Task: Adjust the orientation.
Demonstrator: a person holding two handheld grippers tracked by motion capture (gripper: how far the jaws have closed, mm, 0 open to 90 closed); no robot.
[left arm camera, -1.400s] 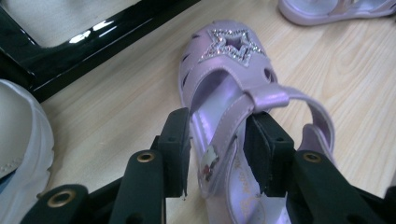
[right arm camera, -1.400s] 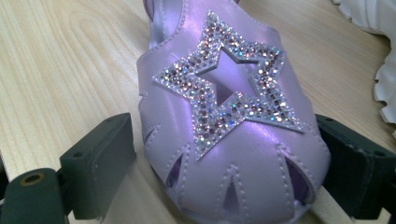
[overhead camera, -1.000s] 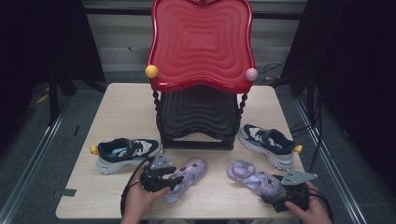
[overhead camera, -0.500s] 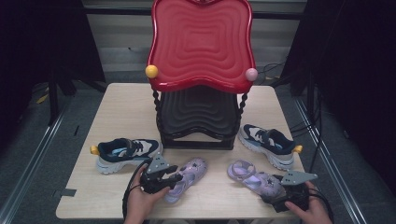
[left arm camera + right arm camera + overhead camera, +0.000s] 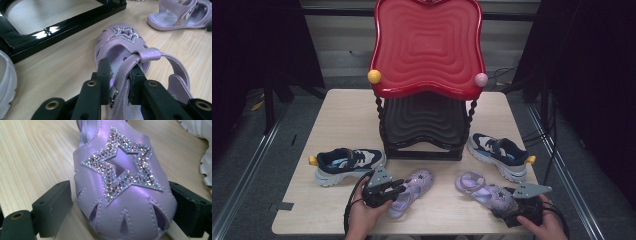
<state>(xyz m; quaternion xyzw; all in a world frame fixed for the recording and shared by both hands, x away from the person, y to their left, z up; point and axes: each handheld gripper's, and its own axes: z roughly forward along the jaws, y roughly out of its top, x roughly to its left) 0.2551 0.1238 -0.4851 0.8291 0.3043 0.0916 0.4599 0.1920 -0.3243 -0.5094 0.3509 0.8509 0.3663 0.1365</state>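
- Left gripper [image 5: 119, 75]: jaws have just been closing; now pinched on the ankle strap [image 5: 130, 67] of the left sandal [image 5: 125, 50]. Pads press the strap from both sides.
- Left sandal lies at the near edge of the table [image 5: 337, 115], left of centre, toe with star pointing far-right toward the black rack base [image 5: 62, 22].
- Right gripper [image 5: 120, 210]: jaws spread wide, one on each side of the right sandal's [image 5: 120, 185] toe. Left jaw stands clear of the upper with a gap; right jaw sits just beside it, contact cannot be told.
- Right sandal lies near-right on the table.
- Outward: navy sneaker [image 5: 347, 162] far-left of the left gripper, second sneaker [image 5: 499, 152] far of the right sandal, both flanking the red-topped rack [image 5: 427, 45].
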